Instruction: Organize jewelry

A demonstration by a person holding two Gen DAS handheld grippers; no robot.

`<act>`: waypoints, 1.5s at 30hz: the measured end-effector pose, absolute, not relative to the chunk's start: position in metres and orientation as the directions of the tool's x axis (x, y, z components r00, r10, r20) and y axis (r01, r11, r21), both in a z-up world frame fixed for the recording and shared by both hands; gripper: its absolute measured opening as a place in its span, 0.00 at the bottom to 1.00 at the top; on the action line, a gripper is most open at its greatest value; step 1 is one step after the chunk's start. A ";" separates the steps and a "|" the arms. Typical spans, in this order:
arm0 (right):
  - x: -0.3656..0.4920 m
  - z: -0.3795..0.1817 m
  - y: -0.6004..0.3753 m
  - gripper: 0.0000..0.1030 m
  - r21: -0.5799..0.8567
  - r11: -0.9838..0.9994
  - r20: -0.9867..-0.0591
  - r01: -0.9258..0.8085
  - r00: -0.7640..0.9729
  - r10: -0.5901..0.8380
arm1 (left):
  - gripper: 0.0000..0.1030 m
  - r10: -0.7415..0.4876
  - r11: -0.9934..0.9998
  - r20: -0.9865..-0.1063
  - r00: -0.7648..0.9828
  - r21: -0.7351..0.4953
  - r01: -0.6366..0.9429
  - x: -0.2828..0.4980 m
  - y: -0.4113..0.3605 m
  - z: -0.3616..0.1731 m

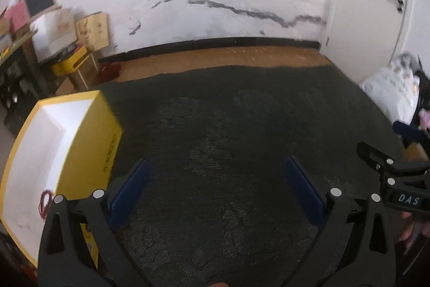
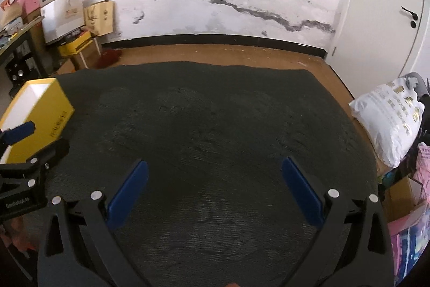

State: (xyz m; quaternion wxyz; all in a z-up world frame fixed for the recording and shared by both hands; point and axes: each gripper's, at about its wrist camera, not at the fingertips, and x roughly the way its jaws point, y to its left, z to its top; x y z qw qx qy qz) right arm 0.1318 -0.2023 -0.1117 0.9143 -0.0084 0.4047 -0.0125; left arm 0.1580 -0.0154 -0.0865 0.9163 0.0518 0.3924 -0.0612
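Note:
A yellow box (image 1: 107, 136) with a white inside stands open at the left of the dark green mat (image 1: 228, 125). A red string-like piece of jewelry (image 1: 44, 202) lies in the box's near corner. My left gripper (image 1: 215, 176) hangs open over the mat just right of the box, with nothing between its blue pads (image 1: 129, 187). My right gripper (image 2: 215, 176) is open too, over the bare middle of the mat (image 2: 215, 112). In the right wrist view the yellow box (image 2: 51, 114) sits at far left behind the left gripper (image 2: 27, 147).
A white wall with a dark stain (image 2: 255, 10) and a black skirting board lies beyond a strip of wood floor (image 2: 215, 53). Boxes and a shelf (image 2: 67, 18) stand at back left. A white printed bag (image 2: 389, 120) and pink items (image 2: 422, 174) crowd the right edge.

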 end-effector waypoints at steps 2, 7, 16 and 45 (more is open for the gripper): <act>0.139 -0.120 -0.208 0.93 -0.013 1.000 -0.749 0.022 0.662 -0.024 | 0.94 -0.053 0.983 -0.731 0.681 0.083 0.166 0.163 -0.026 -0.094; 0.149 -0.128 -0.216 0.93 -0.003 1.000 -0.757 0.016 0.653 -0.012 | 0.94 -0.024 0.978 -0.744 0.668 0.120 0.168 0.174 -0.038 -0.109; 0.159 -0.126 -0.216 0.93 0.027 1.000 -0.760 0.007 0.650 0.016 | 0.94 -0.025 0.986 -0.751 0.660 0.092 0.142 0.181 -0.041 -0.115; 0.161 -0.123 -0.198 0.93 0.023 0.999 -0.752 -0.034 0.658 0.040 | 0.94 0.011 0.997 -0.740 0.672 0.060 0.050 0.184 -0.012 -0.104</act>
